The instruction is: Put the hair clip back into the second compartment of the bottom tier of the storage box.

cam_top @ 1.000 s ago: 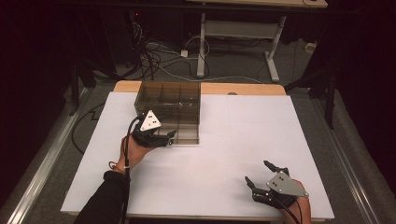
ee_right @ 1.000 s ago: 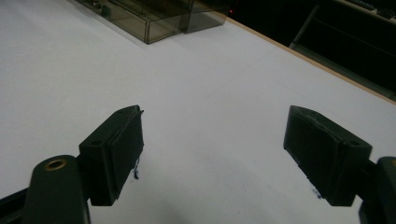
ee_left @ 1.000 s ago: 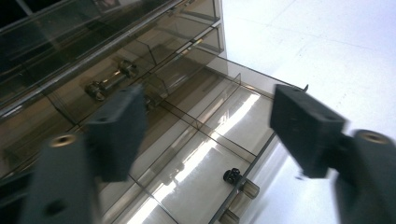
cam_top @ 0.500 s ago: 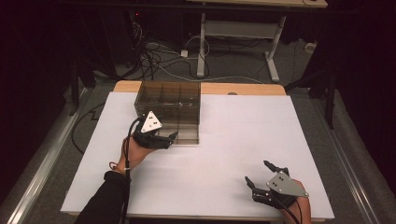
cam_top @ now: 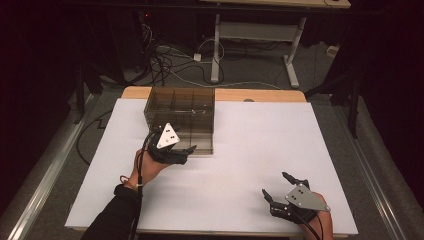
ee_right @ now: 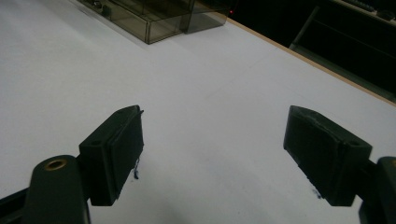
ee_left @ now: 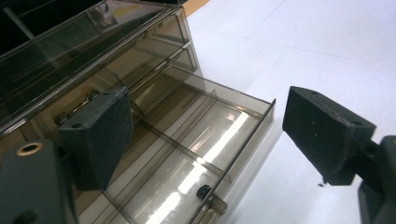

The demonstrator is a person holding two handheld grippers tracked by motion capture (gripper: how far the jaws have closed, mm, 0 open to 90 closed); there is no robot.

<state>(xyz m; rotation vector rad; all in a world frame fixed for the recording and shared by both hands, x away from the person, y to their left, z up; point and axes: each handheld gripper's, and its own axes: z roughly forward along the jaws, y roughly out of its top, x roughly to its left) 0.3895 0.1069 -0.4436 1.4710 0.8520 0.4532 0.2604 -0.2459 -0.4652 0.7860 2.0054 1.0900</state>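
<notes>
A smoky, see-through drawer cabinet (cam_top: pixel 180 107) stands at the table's far left. Its bottom drawer (ee_left: pixel 196 140) is pulled out and shows dividers and a small dark bit near its front wall. My left gripper (cam_top: pixel 186 152) hovers at that drawer's front. Its jaws have just been opening and now stand wide. In the left gripper view (ee_left: pixel 205 135) one jaw is over the drawer and the other over the white table. The drawer's front wall lies between them, untouched. My right gripper (cam_top: pixel 275 184) rests open near the front right edge, with nothing between its jaws (ee_right: pixel 212 154).
A white sheet (cam_top: pixel 250 150) covers the table, and a wooden edge (cam_top: pixel 260 95) shows at the back. Behind the table, cables (cam_top: pixel 170 60) and a desk frame (cam_top: pixel 255 35) stand on the dark floor. The cabinet (ee_right: pixel 154 18) lies far ahead of the right gripper.
The left gripper has edged slightly toward the near right at the drawer's front. The right gripper has kept still.
</notes>
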